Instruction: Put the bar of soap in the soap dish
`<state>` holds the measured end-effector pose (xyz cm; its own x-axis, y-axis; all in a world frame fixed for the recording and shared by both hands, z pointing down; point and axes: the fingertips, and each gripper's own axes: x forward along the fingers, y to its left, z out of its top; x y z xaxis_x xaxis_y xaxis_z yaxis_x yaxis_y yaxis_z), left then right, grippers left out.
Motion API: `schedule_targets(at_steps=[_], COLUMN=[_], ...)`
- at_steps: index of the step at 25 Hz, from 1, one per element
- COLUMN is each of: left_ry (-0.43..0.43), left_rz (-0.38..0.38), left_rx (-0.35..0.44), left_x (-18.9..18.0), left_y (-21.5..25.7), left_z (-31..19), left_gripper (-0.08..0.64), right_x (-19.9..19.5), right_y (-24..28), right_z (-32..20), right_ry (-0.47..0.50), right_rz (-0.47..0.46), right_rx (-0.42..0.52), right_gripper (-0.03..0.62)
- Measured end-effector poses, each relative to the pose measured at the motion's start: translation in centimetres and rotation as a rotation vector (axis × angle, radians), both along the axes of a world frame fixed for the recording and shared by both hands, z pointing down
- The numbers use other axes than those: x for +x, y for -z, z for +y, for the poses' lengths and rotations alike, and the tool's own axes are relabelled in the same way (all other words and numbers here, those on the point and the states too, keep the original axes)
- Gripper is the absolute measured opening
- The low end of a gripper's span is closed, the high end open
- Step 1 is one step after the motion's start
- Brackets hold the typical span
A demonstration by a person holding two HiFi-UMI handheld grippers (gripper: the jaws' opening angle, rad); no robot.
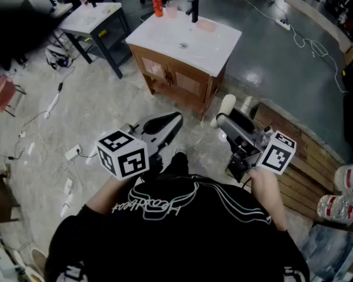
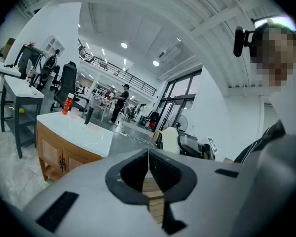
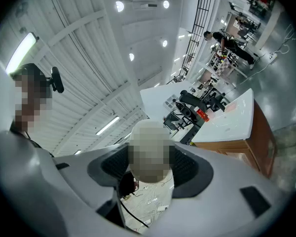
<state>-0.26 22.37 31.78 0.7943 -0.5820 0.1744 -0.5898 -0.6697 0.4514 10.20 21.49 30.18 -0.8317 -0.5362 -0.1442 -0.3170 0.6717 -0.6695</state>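
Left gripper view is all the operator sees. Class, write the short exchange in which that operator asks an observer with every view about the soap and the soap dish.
Operator: Who has the soap?
Observer: The right tongs; their own view shows the pads closed on the bar of soap.
Operator: Is the dish free?
Observer: From the head view, the pink soap dish beside the black tap looks empty.
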Motion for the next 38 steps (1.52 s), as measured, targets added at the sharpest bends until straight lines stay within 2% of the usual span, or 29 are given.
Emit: schedule_targets(at_steps=[5,14,19,25,38], left_ry=[-0.004,-0.041,-0.034,-0.050,-0.109], left_rz=[0.004,0.005,0.002,0.039,-0.018], left_rx=[0.001,0.043,0.012,-0.035,-0.036], left_x=[-0.4,-0.8,-1.6,-2.1,-2.8], left_y=[0.2,0.2,-0.5,-1.2,-2.2], left_z=[-0.9,-4.9,-10.0,-16.7,-29.5], left_gripper=[0.025,0.025,0.024,0.024,0.025], right_x=[-0.3,-0.9,-1.4,-2.0,-3.1], right_y=[0.2,-0.1,-0.2,-1.1,-2.9], right_z=[-0.7,-5.3,-9.8,-16.0,-28.2], right_ry=[0.001,-0.009,-0.015,-0.019,-0.064], right_rz=[0.014,0.055,0.047,0.048,0.062], right_rx=[0.002,0.001,-0.022,-0.048,-0.122], right_gripper=[0.267,0.265,0.266,0.265,0.265])
